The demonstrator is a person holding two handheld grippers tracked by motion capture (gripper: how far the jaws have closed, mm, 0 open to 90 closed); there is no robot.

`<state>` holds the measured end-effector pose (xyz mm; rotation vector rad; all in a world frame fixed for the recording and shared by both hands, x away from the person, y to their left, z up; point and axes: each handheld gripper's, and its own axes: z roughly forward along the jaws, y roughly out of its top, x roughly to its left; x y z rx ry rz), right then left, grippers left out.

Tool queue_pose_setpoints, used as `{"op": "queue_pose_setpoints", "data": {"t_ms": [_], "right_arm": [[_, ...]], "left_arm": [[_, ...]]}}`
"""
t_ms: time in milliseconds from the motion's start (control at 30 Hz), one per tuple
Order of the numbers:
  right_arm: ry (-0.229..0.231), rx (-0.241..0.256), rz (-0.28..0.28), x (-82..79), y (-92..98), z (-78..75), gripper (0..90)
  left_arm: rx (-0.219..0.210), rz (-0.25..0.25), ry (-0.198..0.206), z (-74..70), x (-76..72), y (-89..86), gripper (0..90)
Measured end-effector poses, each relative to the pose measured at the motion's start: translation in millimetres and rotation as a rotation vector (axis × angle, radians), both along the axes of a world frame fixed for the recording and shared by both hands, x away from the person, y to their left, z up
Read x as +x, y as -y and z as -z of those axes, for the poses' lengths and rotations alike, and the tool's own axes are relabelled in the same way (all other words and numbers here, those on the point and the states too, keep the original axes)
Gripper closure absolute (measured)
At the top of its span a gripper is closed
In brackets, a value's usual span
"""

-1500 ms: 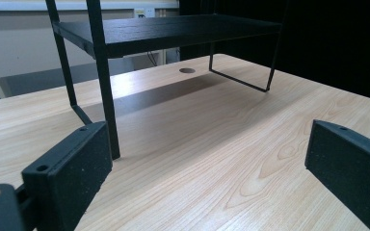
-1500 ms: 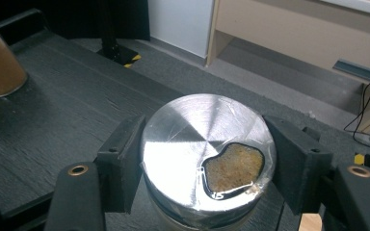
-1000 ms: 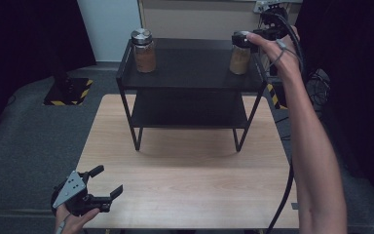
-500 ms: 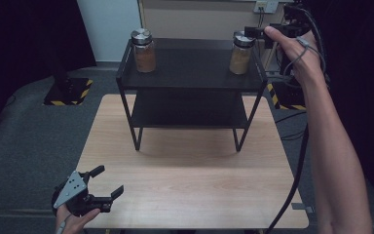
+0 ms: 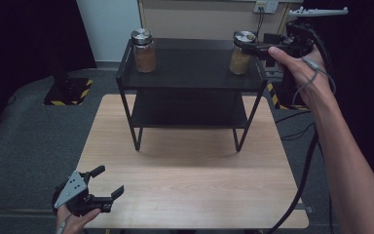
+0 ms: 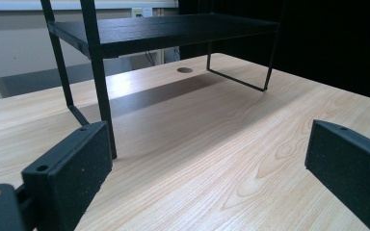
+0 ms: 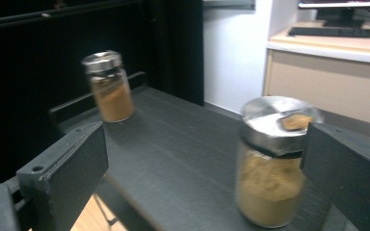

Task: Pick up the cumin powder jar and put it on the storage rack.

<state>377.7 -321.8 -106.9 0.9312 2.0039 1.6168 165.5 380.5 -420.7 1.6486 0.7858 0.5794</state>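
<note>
Two glass jars of brown powder with silver lids stand on the top shelf of a black rack (image 5: 190,80). One jar (image 5: 143,50) is at the shelf's left end, the other jar (image 5: 240,53) at its right end. My right gripper (image 5: 249,48) is open just right of the right-hand jar, level with its lid. In the right gripper view that jar (image 7: 269,178) stands close by the right jaw, and the far jar (image 7: 108,86) is beyond. My left gripper (image 5: 110,179) hovers open and empty over the table's front left corner, aimed at the rack's leg (image 6: 99,77).
The wooden table (image 5: 190,195) spreads out in front of the rack, whose lower shelf (image 5: 190,114) holds nothing. A cable (image 5: 302,185) hangs from the right gripper past the table's right edge. Dark floor surrounds the table.
My right gripper has drawn back to the right from around the right-hand jar, which stays on the shelf. The left gripper has not moved.
</note>
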Motion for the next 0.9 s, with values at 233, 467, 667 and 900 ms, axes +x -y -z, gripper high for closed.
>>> {"op": "queue_pose_setpoints", "data": {"t_ms": [233,467,667,900], "right_arm": [[0.078,-0.008,-0.068,-23.9,1.0,15.5,3.7],[0.126,-0.020,-0.123,-43.0,-2.3,30.9,3.7],[0.160,-0.031,-0.142,-58.1,-3.0,45.5,3.8],[0.180,-0.030,-0.157,-70.1,-2.9,64.6,3.7]], "left_arm": [[0.005,0.000,0.001,-0.5,-0.5,0.8,1.2],[0.005,-0.002,0.001,-0.5,-0.9,1.2,1.2],[0.006,-0.006,0.004,-0.5,-1.6,1.9,1.2],[0.007,-0.008,0.003,-0.5,-1.8,2.2,1.2]]}}
